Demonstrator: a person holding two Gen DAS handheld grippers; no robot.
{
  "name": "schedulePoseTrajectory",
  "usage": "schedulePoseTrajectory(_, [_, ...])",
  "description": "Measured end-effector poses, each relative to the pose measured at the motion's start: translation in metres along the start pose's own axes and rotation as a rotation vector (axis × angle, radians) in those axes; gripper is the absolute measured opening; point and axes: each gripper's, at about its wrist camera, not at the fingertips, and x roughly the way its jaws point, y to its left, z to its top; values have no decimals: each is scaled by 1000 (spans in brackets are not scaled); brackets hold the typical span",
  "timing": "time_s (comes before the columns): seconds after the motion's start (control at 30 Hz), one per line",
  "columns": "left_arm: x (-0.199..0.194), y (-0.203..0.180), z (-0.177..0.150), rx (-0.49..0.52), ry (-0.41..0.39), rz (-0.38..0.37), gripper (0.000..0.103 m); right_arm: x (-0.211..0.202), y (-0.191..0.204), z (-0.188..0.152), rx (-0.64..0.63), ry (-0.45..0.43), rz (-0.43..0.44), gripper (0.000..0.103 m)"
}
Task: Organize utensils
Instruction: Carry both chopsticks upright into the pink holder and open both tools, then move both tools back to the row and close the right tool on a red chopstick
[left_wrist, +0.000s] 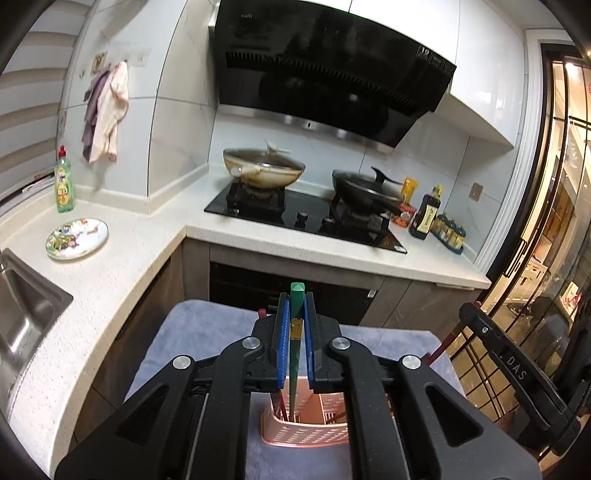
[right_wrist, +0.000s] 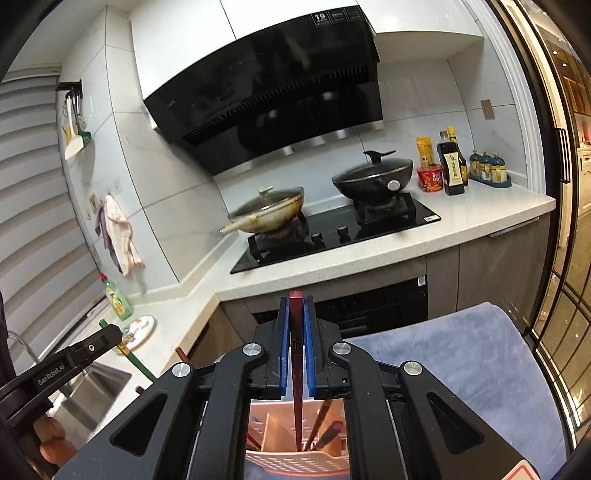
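Observation:
My left gripper (left_wrist: 296, 301) is shut on a green chopstick (left_wrist: 295, 354), held upright with its lower end inside a pink perforated utensil holder (left_wrist: 303, 430). My right gripper (right_wrist: 295, 306) is shut on a dark red chopstick (right_wrist: 296, 380), also upright, its lower end in the same pink holder (right_wrist: 295, 461). The holder stands on a blue-grey cloth (left_wrist: 207, 332). Other dark chopsticks (right_wrist: 325, 424) lean inside the holder. The left gripper with its green chopstick also shows in the right wrist view (right_wrist: 107, 334); the right gripper shows at the right of the left wrist view (left_wrist: 469, 314).
A white counter (left_wrist: 122, 266) wraps the corner with a steel sink (left_wrist: 26, 314), a patterned plate (left_wrist: 77, 238) and a green soap bottle (left_wrist: 64, 181). The hob (left_wrist: 306, 218) carries two lidded pans. Bottles (right_wrist: 452, 166) stand at the right. A glass door (right_wrist: 569, 258) is at far right.

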Motion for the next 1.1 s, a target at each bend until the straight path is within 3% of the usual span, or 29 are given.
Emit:
schedulePoseTrajectory(0.23, [2,0,-10,4,19,-10,10,-5,-4,-10,-7,11,-20,13])
schedulePoseTrajectory(0.3, [-1,2,-9,-2,20,-6,26,-11,-5,-11,-4,6,-15,13])
schedulePoseTrajectory(0.37, [-9,3,-11,-7,5,-1,33,-19,-6,-11,-6,2,-9,13])
schedulePoseTrajectory(0.7, [-45,-9,-26,67,-8,71,34,-68,0,-33,-56,-12,13,23])
schedulePoseTrajectory(1.1, [-80,-17,-69,135,47,129,34,-125,10,-80,-152,26,8,23])
